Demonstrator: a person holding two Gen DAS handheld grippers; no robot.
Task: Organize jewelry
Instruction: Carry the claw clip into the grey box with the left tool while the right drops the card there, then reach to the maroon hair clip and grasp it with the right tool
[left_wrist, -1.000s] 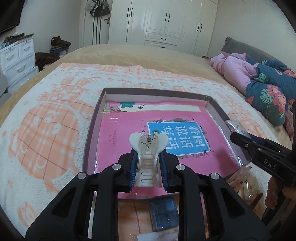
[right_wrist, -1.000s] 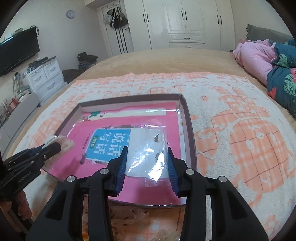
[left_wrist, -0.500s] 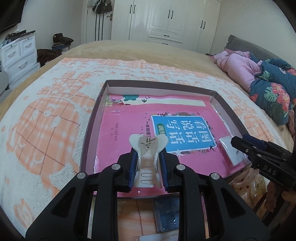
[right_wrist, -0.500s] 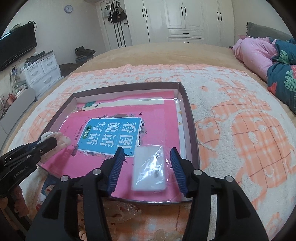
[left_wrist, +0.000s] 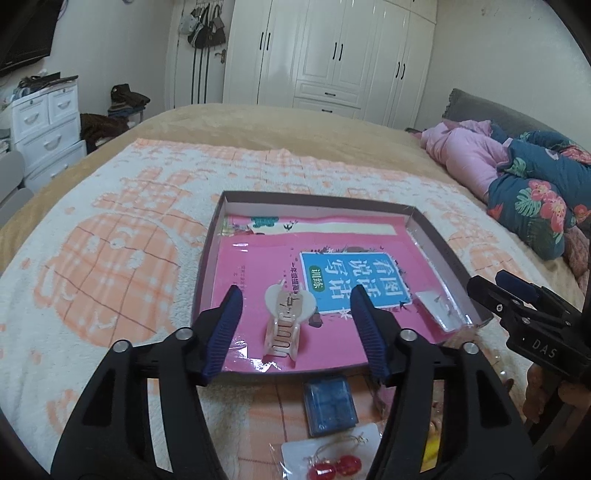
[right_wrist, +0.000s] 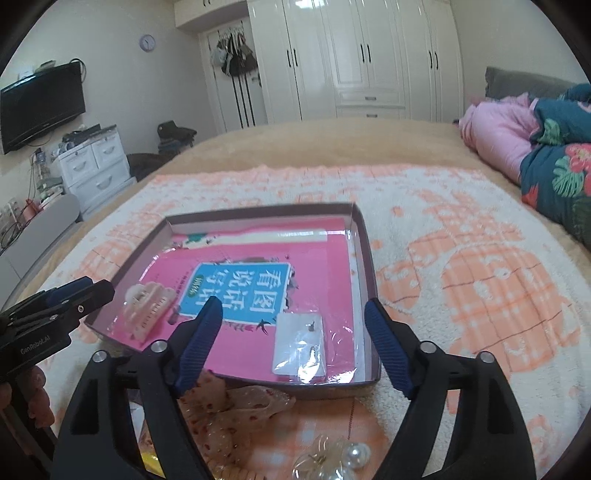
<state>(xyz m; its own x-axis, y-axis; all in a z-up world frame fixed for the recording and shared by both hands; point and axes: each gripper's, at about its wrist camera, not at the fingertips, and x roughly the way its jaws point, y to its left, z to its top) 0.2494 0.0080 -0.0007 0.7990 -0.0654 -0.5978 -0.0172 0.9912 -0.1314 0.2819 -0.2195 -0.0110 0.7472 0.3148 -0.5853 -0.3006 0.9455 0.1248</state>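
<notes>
- My left gripper (left_wrist: 295, 325) is spread wide with nothing between its blue pads; it hangs over the near edge of the shallow box (left_wrist: 208, 254), my landmark here.
- The cream hair claw (left_wrist: 286, 321) lies free inside the box on the pink book (left_wrist: 258, 266), near the box's front left corner, touching neither pad.
- My right gripper (right_wrist: 293, 341) is just as wide apart and holds nothing; it sits over the box's front right corner.
- The bagged earring card (right_wrist: 300, 345) lies flat inside the box by its right wall (right_wrist: 364, 240), between my right pads but clear of both.
- Outside the box, just in front of its near wall, I see a small blue case (left_wrist: 330, 406) and a card of red earrings (left_wrist: 332, 459).
- Also in front of the box, the right view shows clear-bagged hair pieces (right_wrist: 236, 410) and pearl earrings (right_wrist: 340, 458).
</notes>
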